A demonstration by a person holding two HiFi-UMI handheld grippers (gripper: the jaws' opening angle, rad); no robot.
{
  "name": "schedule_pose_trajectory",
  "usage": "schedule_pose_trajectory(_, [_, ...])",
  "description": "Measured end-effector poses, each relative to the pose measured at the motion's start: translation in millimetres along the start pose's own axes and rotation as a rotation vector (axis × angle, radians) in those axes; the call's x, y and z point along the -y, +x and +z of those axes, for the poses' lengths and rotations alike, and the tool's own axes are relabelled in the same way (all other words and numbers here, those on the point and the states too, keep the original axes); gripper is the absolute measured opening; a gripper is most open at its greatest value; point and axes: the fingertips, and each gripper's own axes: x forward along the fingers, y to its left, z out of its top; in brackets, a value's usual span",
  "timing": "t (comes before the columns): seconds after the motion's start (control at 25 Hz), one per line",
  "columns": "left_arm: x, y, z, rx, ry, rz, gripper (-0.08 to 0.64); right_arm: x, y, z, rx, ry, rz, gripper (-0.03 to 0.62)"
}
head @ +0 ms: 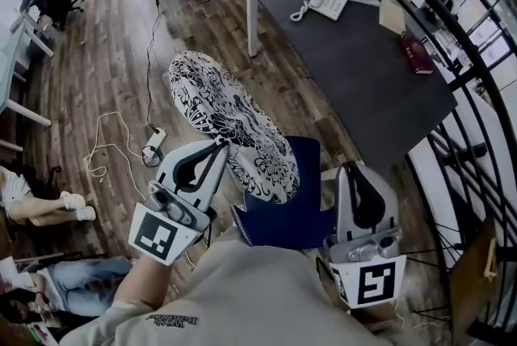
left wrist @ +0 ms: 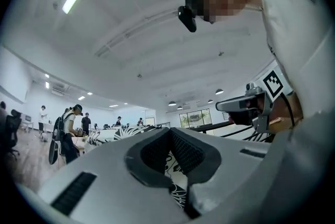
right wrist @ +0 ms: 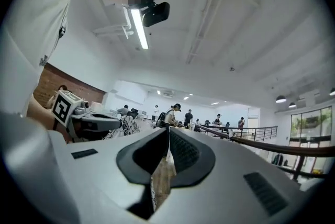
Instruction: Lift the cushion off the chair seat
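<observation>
Black-and-white cushion (head: 230, 122) hung clear above the blue chair (head: 303, 211), so the lifting looked nearly done. Left gripper (head: 220, 145) was clamped on its edge; right gripper (head: 354, 168) pinched a thin fabric strip (right wrist: 159, 186), probably its tie. Next it needed carrying away from the chair.

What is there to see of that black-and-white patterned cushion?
A rounded, soft-looking fabric cushion with a black-and-white floral print, held up tilted above the blue chair, far end out over the wooden floor. The left hand-held gripper is shut on its near edge. The right hand-held gripper pinches a thin fabric strip, perhaps its tie.
</observation>
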Motion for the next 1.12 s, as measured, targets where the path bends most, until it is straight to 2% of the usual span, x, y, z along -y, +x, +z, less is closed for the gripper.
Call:
schedule_pose_trajectory(0.2, [22.9, -11.8, -26.1, -0.064, 0.009, 0.002, 0.006, -8.9, -12.3, -30.7, -0.067, 0.038, -0.009, 0.018])
schedule_pose_trajectory(0.36, [23.2, -11.3, -37.5, -0.105, -0.03, 0.013, 0.006, -7.9, -8.2, -41.6, -0.079, 0.055, -0.007, 0.018])
schedule_pose_trajectory(0.48, [18.7, -13.4, -39.8, -0.108, -0.052, 0.04, 0.006, -5.4, -7.1, -43.4, -0.076, 0.064, -0.001, 0.005])
schedule_pose_trajectory(0.68, [18.4, -8.9, -39.6, -0.108, -0.05, 0.039, 0.006, -1.1, -7.8, -48.6, -0.082, 0.062, -0.003, 0.003])
schedule_pose_trajectory(0.88, [14.9, -9.1, -37.5, -0.089, -0.119, 0.031, 0.006, -5.7, -11.7, -53.0, -0.097, 0.065, 0.003, 0.003])
schedule_pose_trajectory(1.12, [17.5, -11.0, -40.2, -0.105, -0.112, 0.029, 0.006, -9.5, -17.9, -59.3, -0.11, 0.086, -0.003, 0.003])
